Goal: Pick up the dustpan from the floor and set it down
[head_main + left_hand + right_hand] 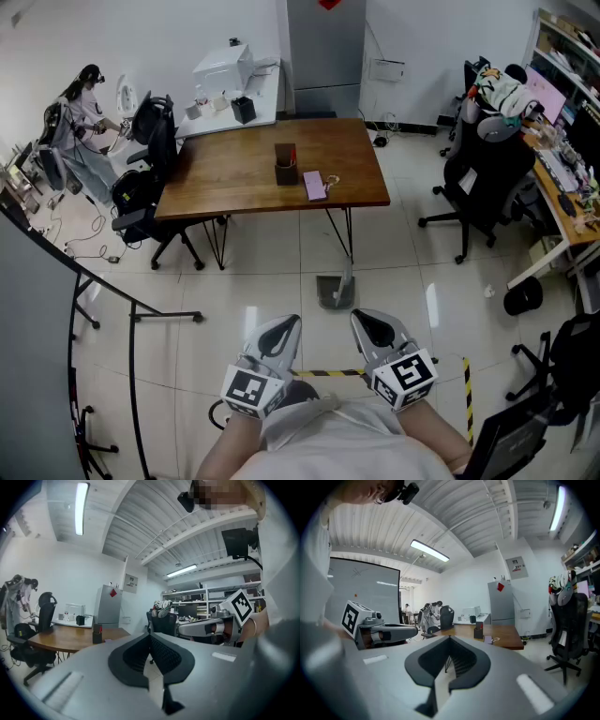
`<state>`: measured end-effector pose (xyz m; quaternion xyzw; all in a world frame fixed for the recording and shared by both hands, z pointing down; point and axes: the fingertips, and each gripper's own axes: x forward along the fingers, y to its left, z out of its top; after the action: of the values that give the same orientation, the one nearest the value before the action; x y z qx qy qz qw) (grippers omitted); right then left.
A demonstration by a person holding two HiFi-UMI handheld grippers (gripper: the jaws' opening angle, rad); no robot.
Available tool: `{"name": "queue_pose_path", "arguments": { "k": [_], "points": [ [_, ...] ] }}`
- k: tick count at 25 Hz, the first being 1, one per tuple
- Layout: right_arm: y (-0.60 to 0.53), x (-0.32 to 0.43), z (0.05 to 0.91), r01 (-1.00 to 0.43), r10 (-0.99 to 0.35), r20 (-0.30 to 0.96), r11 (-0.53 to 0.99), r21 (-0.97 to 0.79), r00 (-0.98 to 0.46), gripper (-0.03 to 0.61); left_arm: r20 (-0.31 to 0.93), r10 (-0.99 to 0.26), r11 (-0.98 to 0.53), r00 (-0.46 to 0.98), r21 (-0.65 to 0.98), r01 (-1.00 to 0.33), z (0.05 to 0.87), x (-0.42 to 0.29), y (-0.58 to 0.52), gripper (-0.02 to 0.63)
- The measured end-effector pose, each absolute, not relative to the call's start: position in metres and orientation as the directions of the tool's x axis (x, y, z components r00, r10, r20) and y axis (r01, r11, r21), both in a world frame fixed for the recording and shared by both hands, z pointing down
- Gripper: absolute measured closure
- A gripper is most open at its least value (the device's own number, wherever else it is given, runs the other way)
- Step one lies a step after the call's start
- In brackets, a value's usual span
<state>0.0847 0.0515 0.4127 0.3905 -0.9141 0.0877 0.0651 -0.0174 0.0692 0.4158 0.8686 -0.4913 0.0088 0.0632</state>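
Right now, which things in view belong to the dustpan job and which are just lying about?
Job:
grey dustpan with upright handle
left gripper, jaws together, empty
right gripper, jaws together, empty

Lying about:
brown wooden table
dark square pen holder
purple notebook
black office chair

Wooden table point(234, 178) bearing dark box point(286, 169) and purple booklet point(315, 185), black office chair point(487, 173) right, white printer point(223, 67) behind

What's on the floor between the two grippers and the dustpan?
Nothing: head view shows bare floor from left gripper and right gripper to the dustpan.
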Motion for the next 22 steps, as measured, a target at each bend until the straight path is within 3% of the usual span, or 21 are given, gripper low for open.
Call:
{"name": "queue_pose_path", "arguments": {
  "k": [10, 22],
  "points": [
    [-0.016, 0.072, 0.435, -0.753, -0.717, 0.237, 0.643, -0.137, -0.655, 0.577, 0.111, -0.843, -0.507, 0.526, 0.160, -0.847, 0.419, -0.037, 0.002, 0.601],
    [-0.128, 0.042, 0.426, -0.835, -0.804, 0.236, 0.545, -0.079, -0.546, 0.577, 0.066, -0.813, -0.558, 0.578, 0.193, -0.807, 0.407, -0.101, -0.124, 0.601]
  ]
}}
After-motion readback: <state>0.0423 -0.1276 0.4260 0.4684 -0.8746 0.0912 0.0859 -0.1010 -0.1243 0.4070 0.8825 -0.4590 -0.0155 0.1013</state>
